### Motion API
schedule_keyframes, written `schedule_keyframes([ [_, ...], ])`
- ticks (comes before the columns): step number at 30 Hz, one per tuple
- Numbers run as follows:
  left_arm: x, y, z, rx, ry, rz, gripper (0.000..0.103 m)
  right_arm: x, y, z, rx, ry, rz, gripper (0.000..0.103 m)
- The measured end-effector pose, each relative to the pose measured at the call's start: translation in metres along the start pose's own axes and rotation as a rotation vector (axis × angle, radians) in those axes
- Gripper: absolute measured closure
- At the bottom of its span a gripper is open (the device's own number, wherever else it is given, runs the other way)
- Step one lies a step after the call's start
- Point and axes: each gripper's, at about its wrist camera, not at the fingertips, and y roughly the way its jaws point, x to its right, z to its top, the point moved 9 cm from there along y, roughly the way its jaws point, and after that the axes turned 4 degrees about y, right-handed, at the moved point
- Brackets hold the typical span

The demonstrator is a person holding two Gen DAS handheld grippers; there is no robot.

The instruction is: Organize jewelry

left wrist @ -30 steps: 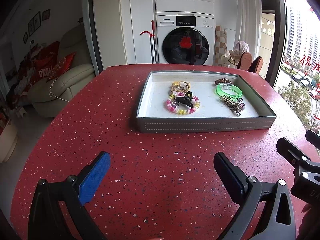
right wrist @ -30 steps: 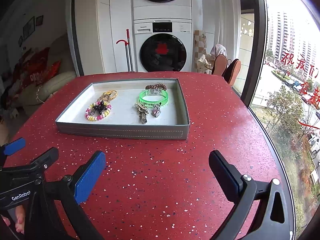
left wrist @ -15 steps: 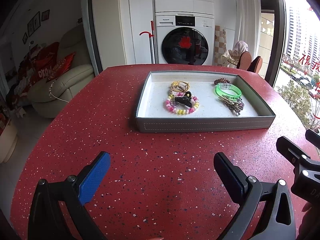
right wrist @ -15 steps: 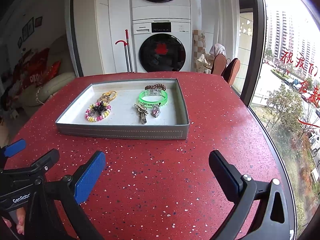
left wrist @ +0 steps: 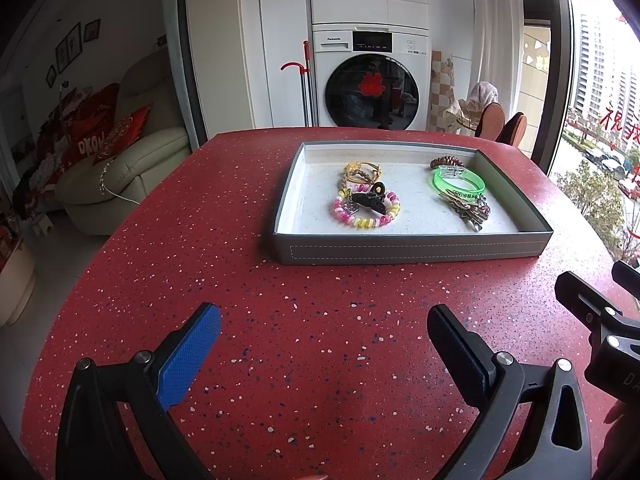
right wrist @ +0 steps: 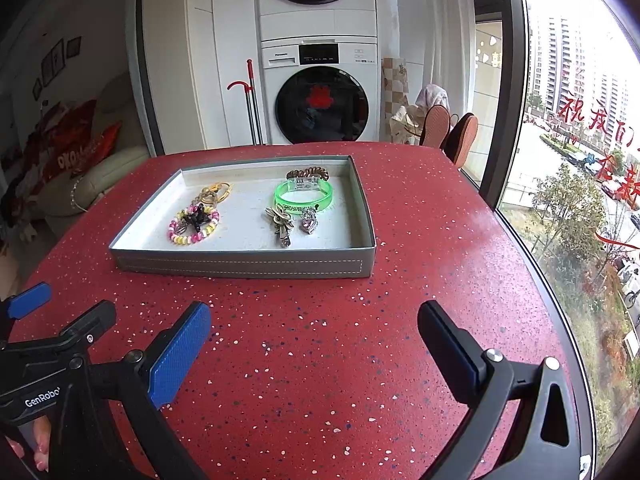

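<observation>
A grey tray stands on the red speckled table and holds the jewelry. In it lie a pink and yellow coil bracelet with a black clip on it, a gold braided band, a green bangle, a brown coil band and silver charms. My left gripper is open and empty, short of the tray. My right gripper is open and empty, also short of the tray.
The round red table ends at a curved edge near a window on the right. A washer and dryer stack stands beyond the table. A cream sofa is at the left. The right gripper's frame shows at the left wrist view's right edge.
Both views have shifted very slightly; the tray and jewelry have not moved. Both grippers stay open and empty.
</observation>
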Motion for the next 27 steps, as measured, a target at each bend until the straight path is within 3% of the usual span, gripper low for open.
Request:
schedule_keyframes([
  [27,-0.0006,-0.0031,0.0024,0.004,0.003,0.002,0.0,0.0022,-0.0011,0.0005,0.002,0.001,-0.001,0.0],
])
